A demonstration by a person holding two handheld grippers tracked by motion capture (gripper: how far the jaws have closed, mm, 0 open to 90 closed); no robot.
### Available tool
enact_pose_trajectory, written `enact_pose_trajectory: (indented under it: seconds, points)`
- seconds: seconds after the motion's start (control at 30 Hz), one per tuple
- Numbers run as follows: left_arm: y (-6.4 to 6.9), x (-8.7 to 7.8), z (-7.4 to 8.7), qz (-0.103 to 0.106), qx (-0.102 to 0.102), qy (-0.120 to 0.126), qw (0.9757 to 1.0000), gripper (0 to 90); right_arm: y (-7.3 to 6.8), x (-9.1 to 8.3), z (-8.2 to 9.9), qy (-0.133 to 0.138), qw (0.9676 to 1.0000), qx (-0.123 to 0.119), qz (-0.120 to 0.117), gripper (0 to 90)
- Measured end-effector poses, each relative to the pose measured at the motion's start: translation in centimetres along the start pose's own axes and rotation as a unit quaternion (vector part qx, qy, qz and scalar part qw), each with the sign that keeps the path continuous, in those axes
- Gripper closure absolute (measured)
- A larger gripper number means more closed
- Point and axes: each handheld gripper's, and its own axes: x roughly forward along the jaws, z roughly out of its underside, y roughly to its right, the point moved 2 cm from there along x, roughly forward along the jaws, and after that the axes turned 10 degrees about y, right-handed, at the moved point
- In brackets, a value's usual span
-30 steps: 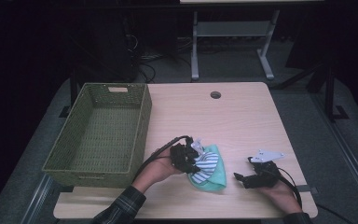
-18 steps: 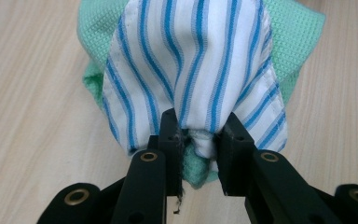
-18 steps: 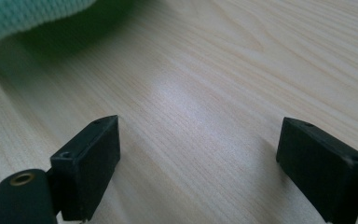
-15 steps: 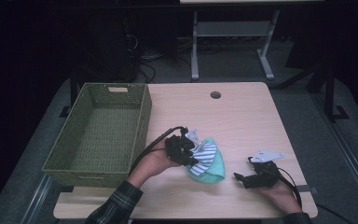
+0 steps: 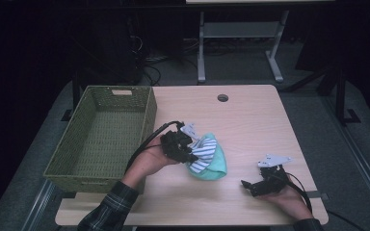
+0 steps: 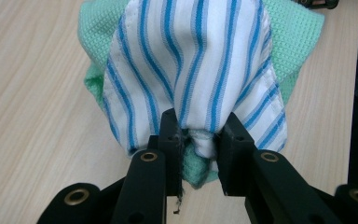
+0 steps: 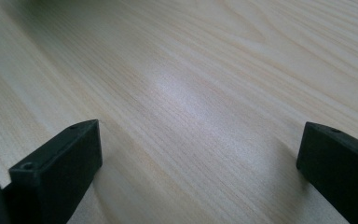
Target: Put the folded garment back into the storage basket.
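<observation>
Far left: green woven basket (image 5: 106, 134) on tabletop (image 5: 250, 120). Centre: left claw (image 5: 189, 152) pinching striped cloth (image 6: 191, 70) bunched with mint-green cloth (image 5: 212, 166), just right of basket. Near right: right claw (image 5: 246, 185) spread wide, just opened further, nothing between.

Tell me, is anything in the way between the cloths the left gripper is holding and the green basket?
Nothing visible blocks the way. The left gripper is shut on the striped cloth and the green cloth bunched with it, just right of the basket. Between them lies bare table; only the basket's near wall has to be cleared.
</observation>
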Motion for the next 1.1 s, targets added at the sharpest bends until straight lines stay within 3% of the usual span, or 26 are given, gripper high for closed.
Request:
enact_pose_trajectory:
  seconds: [0.67, 0.9, 1.1]
  points:
    - [-2.4, -7.2, 0.1, -0.058, -0.017, 0.021, 0.9980, 73.5, 0.0, 0.0, 0.0, 0.000, 1.0000, 0.005, 0.004, 0.0]
    - [-3.4, -9.7, 1.1, -0.086, -0.033, 0.033, 0.9952, 73.5, 0.0, 0.0, 0.0, 0.000, 1.0000, 0.006, 0.004, 0.0]
    - [-4.2, -11.9, 2.3, -0.115, -0.053, 0.041, 0.9911, 73.5, 0.0, 0.0, 0.0, 0.000, 1.0000, 0.006, 0.004, 0.0]
